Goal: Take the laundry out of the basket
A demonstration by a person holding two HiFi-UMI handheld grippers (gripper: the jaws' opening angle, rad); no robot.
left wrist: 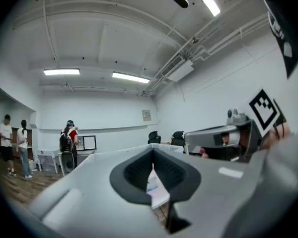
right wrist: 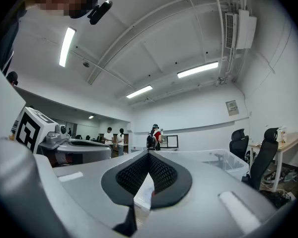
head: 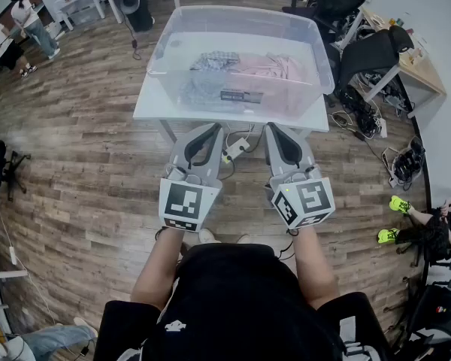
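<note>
- The clear plastic basket (head: 170, 43) stands on a white table (head: 152, 108) in front of the person.
- The laundry (head: 244, 72) lies inside the basket — a blue checked piece on the left, a pink one touching it on the right.
- The left gripper (head: 213, 128) is held level just short of the table edge, its jaws pressed together with nothing between them.
- The right gripper (head: 275, 128) is beside it — jaws likewise pressed together, empty.
- Both hang over the wooden floor (head: 83, 171), apart from the basket.
</note>
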